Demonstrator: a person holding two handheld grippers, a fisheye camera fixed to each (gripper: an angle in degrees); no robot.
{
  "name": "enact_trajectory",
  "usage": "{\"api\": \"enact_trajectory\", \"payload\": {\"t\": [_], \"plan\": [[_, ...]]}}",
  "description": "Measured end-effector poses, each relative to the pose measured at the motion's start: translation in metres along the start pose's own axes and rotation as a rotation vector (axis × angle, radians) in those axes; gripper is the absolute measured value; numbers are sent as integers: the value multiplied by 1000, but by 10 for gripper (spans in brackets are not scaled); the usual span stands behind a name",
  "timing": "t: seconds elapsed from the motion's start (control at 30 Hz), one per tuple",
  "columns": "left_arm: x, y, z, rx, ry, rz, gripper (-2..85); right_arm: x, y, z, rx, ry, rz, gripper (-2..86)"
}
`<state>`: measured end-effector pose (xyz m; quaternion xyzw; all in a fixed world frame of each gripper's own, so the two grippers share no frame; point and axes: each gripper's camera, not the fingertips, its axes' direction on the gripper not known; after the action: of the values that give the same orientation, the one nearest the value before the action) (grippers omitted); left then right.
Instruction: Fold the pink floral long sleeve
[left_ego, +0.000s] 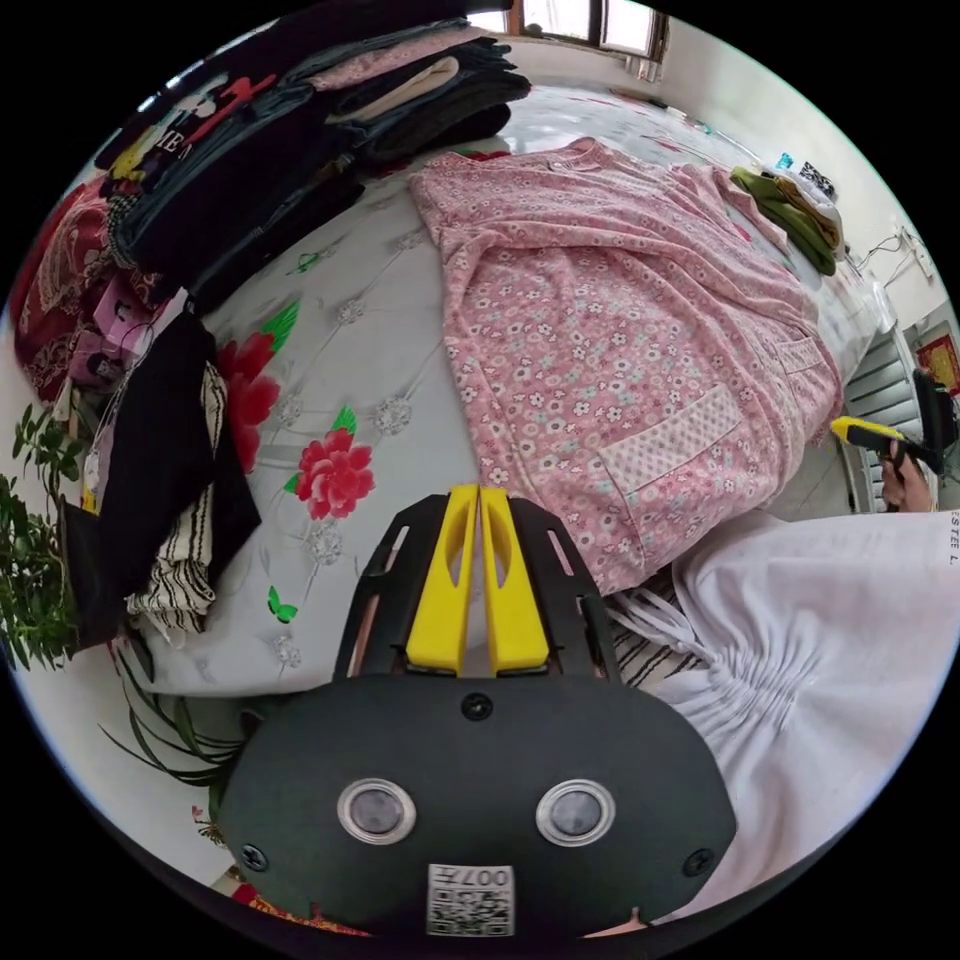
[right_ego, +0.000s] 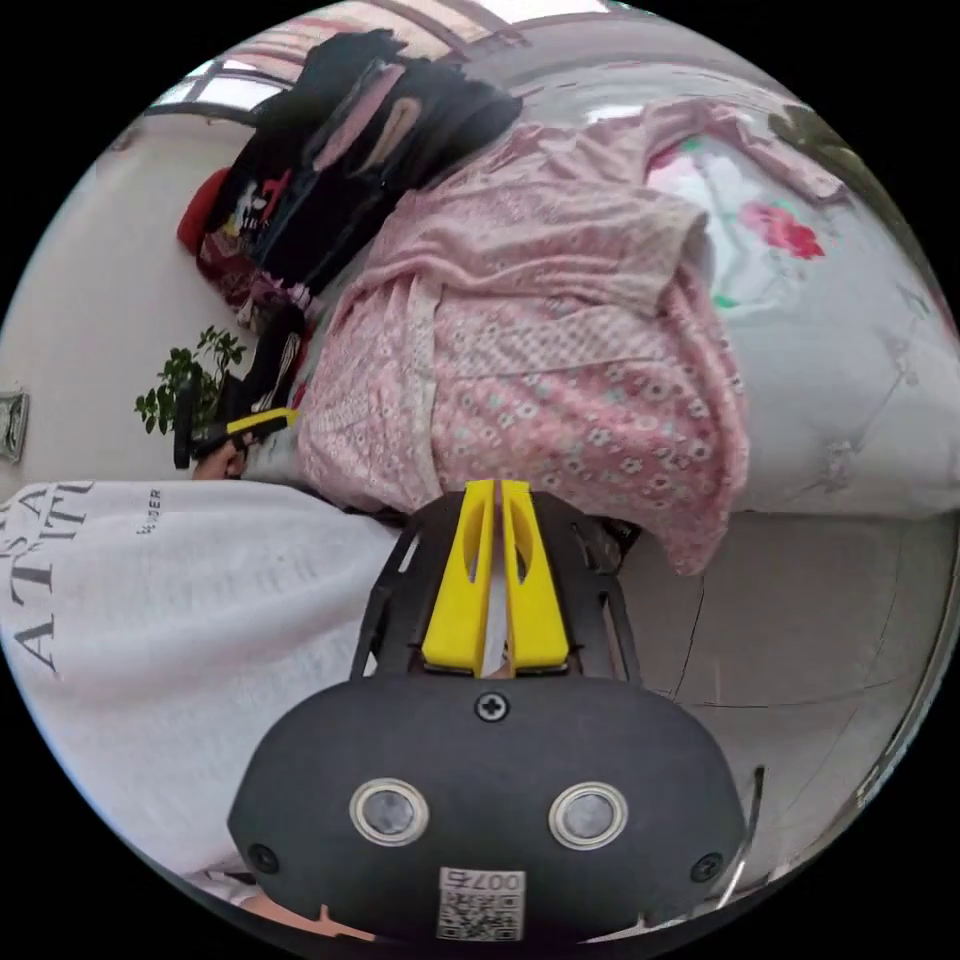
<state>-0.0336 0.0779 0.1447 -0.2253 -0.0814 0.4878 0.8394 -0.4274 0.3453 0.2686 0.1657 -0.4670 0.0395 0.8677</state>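
- Bare floral bedspread (left_ego: 340, 390) beside the pink floral long sleeve (left_ego: 620, 350): passable.
- Dark stacked clothes (left_ego: 300, 140) blocked the far edge.
- Floor (right_ego: 820, 620) below the bed lay open.

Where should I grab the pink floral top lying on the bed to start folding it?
Probably the hem of the pink floral top, which hangs over the bed edge nearest the person. The left gripper and right gripper are both shut and empty; open them and come in from below that overhang.

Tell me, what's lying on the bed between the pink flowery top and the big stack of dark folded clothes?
Only bare floral bedsheet separates the pink floral top from the clothes stack, in the left gripper view.
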Motion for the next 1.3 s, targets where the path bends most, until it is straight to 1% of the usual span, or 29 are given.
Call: {"api": "enact_trajectory", "payload": {"t": [0.07, 0.17, 0.3, 0.33, 0.47, 0.57, 0.67, 0.73, 0.8, 0.9, 0.97, 1.0, 1.03, 1.07, 1.13, 1.2, 1.23, 1.3], "plan": [[-9, 4, -6, 13, 25, -20, -9, 32, -21, -46, 148, 27, 91, 18], [-23, 5, -7, 20, 85, -81, -10, 74, -56, -98, 308, 58, 196, 37], [-31, -5, -2, -6, 166, -170, -10, 123, -102, -139, 423, 82, 325, 60], [-31, -6, -2, -8, 178, -180, -10, 142, -115, -146, 464, 47, 387, 66], [-35, -16, -3, -31, 221, -228, -10, 214, -133, -148, 639, -214, 671, 74], [-43, -20, -5, -47, 233, -266, -10, 234, -144, -135, 644, -208, 768, 68], [-54, -20, -5, -58, 246, -320, -10, 239, -154, -133, 675, -237, 792, 37], [-61, -19, -2, -64, 266, -357, -10, 241, -162, -139, 650, -253, 789, 19], [-71, -16, -1, -61, 292, -405, -10, 236, -168, -159, 708, -253, 750, 8], [-80, -11, -5, -34, 312, -434, -10, 211, -185, -220, 861, -317, 563, 1], [-84, -6, -8, -20, 314, -442, -10, 177, -190, -285, 1016, -390, 349, 0], [-87, -3, -11, -6, 316, -448, -10, 167, -189, -302, 1053, -412, 284, -1], [-88, -1, -12, 2, 317, -452, -10, 149, -184, -334, 1113, -440, 167, -1], [-91, 4, -15, 21, 322, -461, -10, 135, -177, -362, 1140, -442, 80, -1], [-96, 12, -16, 46, 335, -476, -10, 120, -165, -393, 1130, -393, 4, -2], [-101, 23, -14, 58, 351, -491, -10, 119, -151, -405, 1110, -340, 4, -2], [-102, 26, -13, 59, 354, -495, -10, 127, -140, -404, 1108, -350, 45, -2], [-106, 37, -9, 56, 365, -507, -10, 146, -126, -390, 1109, -433, 141, -2]]}}
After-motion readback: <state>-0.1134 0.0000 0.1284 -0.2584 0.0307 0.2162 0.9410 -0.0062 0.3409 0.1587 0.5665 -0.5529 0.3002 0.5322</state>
